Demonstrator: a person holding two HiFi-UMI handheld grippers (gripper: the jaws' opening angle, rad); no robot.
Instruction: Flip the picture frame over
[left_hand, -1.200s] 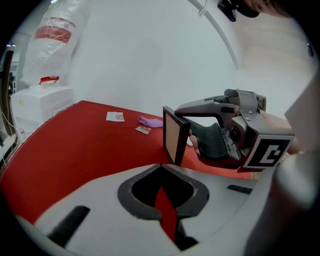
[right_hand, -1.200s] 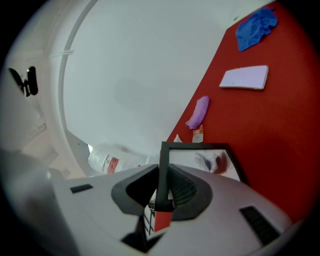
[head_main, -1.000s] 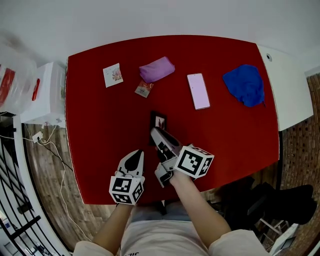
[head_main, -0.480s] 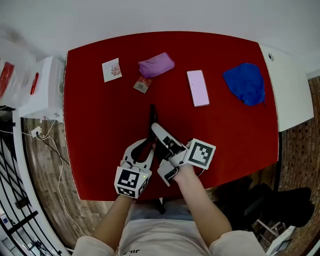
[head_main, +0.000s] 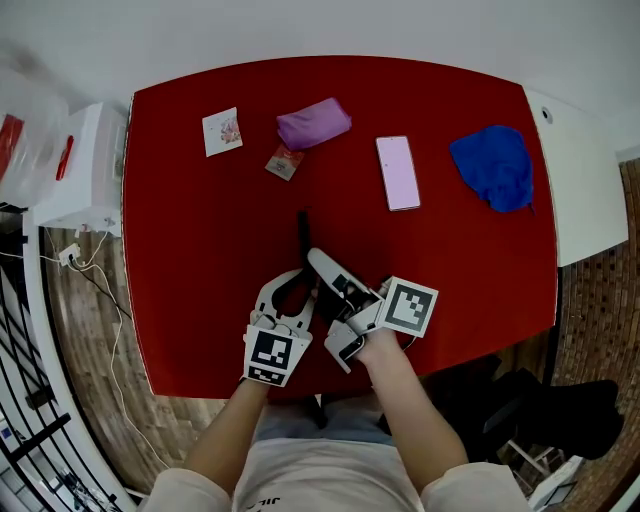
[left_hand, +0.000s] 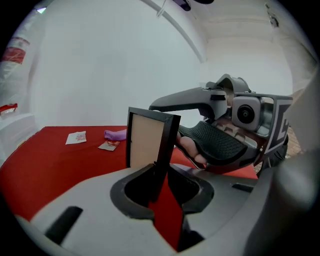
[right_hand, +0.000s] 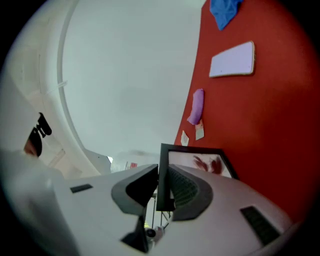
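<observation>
Desk (head_main: 200, 250), red-topped, carries everything in sight.

The two hand-held grippers work over its near half, close to the middle of the near edge. The right hand-held gripper (head_main: 316, 258) lies roughly level with its jaws narrowed and clamped on one black side rail of the picture frame (head_main: 301, 228). In its own view the rail sits pinched between the two ribbed pads. The left hand-held gripper (head_main: 294, 284) is just beside it on the side toward the left edge, tilted downward with its jaws standing apart. The frame's lower corner dips into the gap between them, and red desk shows through beside it, so the pads are not pressing from both sides.

The blue cloth (head_main: 493, 165) lies crumpled near the far right corner. The purple pouch (head_main: 313, 122) rests by the far edge, a little toward the left corner. The pink phone (head_main: 398, 172) lies flat between the pouch and the cloth.

The picture frame stands upright and shows only as a thin dark line from above, between the middle of the desk and the near edge. Its beige backing faces the left hand-held gripper, and its glazed front with a reddish picture faces the other way.

The white card (head_main: 222, 131) lies near the far left corner, and the small packet (head_main: 285, 161) sits just beside the pouch on its near side.
</observation>
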